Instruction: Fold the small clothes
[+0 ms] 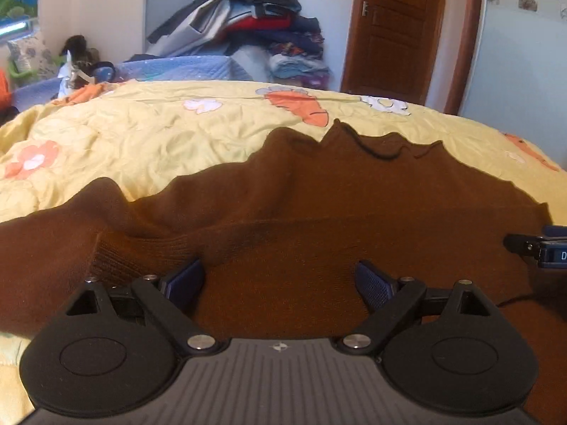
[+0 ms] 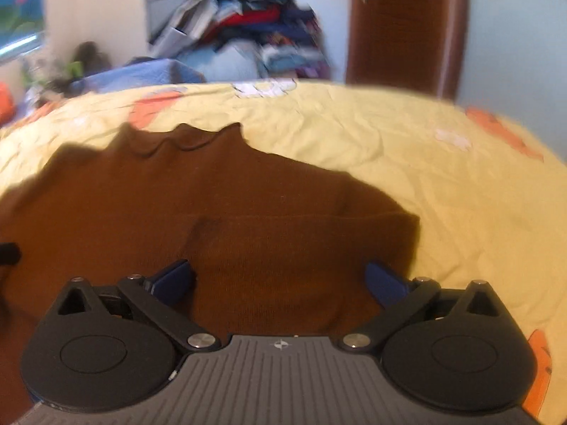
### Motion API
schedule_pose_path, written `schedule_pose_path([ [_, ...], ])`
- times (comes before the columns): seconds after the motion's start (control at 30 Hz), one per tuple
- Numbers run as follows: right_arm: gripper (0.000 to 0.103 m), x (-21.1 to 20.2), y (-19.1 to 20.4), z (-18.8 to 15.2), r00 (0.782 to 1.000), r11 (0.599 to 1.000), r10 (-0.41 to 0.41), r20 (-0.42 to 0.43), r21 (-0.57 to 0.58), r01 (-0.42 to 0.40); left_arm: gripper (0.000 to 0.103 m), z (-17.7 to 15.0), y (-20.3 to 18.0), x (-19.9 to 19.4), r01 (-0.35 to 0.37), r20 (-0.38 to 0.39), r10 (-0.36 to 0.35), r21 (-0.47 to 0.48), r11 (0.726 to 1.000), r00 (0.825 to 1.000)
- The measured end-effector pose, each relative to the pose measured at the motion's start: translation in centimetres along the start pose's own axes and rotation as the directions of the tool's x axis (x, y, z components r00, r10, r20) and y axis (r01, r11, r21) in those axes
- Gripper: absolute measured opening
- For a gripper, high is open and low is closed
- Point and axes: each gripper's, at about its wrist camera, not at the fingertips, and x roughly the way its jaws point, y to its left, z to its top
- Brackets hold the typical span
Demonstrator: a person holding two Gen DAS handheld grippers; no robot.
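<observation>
A brown knitted sweater (image 1: 319, 212) lies spread on the yellow flowered bedspread (image 1: 141, 134), its collar toward the far side and a ribbed cuff folded in at the near left. My left gripper (image 1: 280, 278) hovers over the sweater's near part, jaws wide, nothing between the blue pads. The right gripper's tip (image 1: 531, 248) shows at the right edge of the left wrist view. In the right wrist view, blurred, the sweater (image 2: 248, 212) fills the middle and my right gripper (image 2: 280, 279) stands open above its near right part, holding nothing.
A tall heap of clothes (image 1: 255, 24) is stacked behind the bed against the wall. A brown wooden door (image 1: 397, 28) stands at the back right. Blue quilted bedding (image 1: 184, 69) and small items lie at the far left. Bare yellow bedspread (image 2: 478, 212) stretches right of the sweater.
</observation>
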Motion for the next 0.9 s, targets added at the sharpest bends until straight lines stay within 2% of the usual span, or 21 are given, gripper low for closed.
schedule_pose_path([
  [0.1,0.103,0.4,-0.1,0.2,1.000,1.000,-0.006,-0.003,0.000,0.006,0.093,0.1,0.4,-0.8,0.021,0.016,-0.021,-0.011,1.000,1.000],
  [0.17,0.103,0.6,0.0,0.2,1.000,1.000,-0.013,0.000,-0.002,0.013,0.094,-0.1,2.1,-3.3,0.053,0.088,-0.045,-0.096,0.994,0.995],
  [0.23,0.103,0.6,-0.2,0.1,1.000,1.000,-0.005,0.006,0.007,0.005,0.094,-0.8,5.3,-6.2,0.071,0.168,-0.036,-0.203,0.977,0.985],
  [0.3,0.103,0.0,0.0,0.2,1.000,1.000,-0.003,0.011,0.009,0.003,0.094,-1.7,9.7,-8.9,0.060,0.210,0.009,-0.323,0.944,0.978],
  [0.37,0.103,-0.2,0.0,0.1,1.000,1.000,-0.001,0.013,0.015,0.001,0.094,-2.8,15.1,-11.2,0.032,0.231,0.086,-0.461,0.887,0.969],
  [0.43,0.103,-0.2,0.1,0.1,1.000,1.000,-0.005,0.012,0.011,0.004,0.094,-4.0,21.2,-13.0,-0.010,0.227,0.191,-0.618,0.786,0.955],
  [0.5,0.103,-0.3,0.1,0.2,1.000,1.000,-0.004,0.013,0.012,0.004,0.094,-5.3,27.2,-14.5,-0.017,0.203,0.269,-0.769,0.639,0.941],
  [0.57,0.103,-0.3,0.2,0.1,1.000,1.000,-0.004,0.016,0.016,0.004,0.094,-7.0,32.0,-15.3,0.041,0.212,0.295,-0.868,0.495,0.932],
  [0.6,0.103,-0.3,0.2,0.1,1.000,1.000,-0.004,0.017,0.017,0.004,0.094,-7.8,34.1,-15.4,0.066,0.208,0.295,-0.903,0.426,0.933],
  [0.63,0.103,-0.3,0.3,0.1,1.000,1.000,-0.005,0.018,0.018,0.005,0.093,-8.2,35.8,-15.2,0.096,0.210,0.275,-0.922,0.375,0.938],
  [0.67,0.103,-0.3,0.3,0.1,1.000,1.000,-0.006,0.018,0.018,0.006,0.093,-8.6,37.0,-14.7,0.125,0.217,0.248,-0.931,0.342,0.944],
  [0.7,0.103,-0.3,0.3,0.1,1.000,1.000,-0.006,0.018,0.018,0.006,0.090,-8.8,37.7,-14.6,0.145,0.233,0.241,-0.931,0.335,0.942],
  [0.77,0.103,-0.3,0.2,0.1,1.000,1.000,-0.006,0.019,0.020,0.006,0.089,-8.5,38.2,-14.4,0.166,0.258,0.235,-0.922,0.351,0.937],
  [0.8,0.103,-0.3,0.2,0.1,1.000,1.000,-0.006,0.019,0.021,0.006,0.080,-8.1,38.3,-14.0,0.176,0.268,0.221,-0.915,0.364,0.938],
  [0.83,0.103,-0.3,0.2,0.1,1.000,1.000,-0.007,0.019,0.021,0.007,0.065,-7.8,38.4,-13.5,0.174,0.268,0.210,-0.909,0.379,0.940],
  [0.87,0.103,-0.3,0.2,0.1,1.000,1.000,-0.008,0.018,0.021,0.008,0.059,-7.3,38.0,-12.7,0.153,0.250,0.206,-0.906,0.395,0.946],
  [0.9,0.103,-0.3,0.2,0.1,1.000,1.000,-0.009,0.018,0.021,0.008,0.047,-7.0,37.9,-12.2,0.122,0.223,0.208,-0.904,0.411,0.953],
])
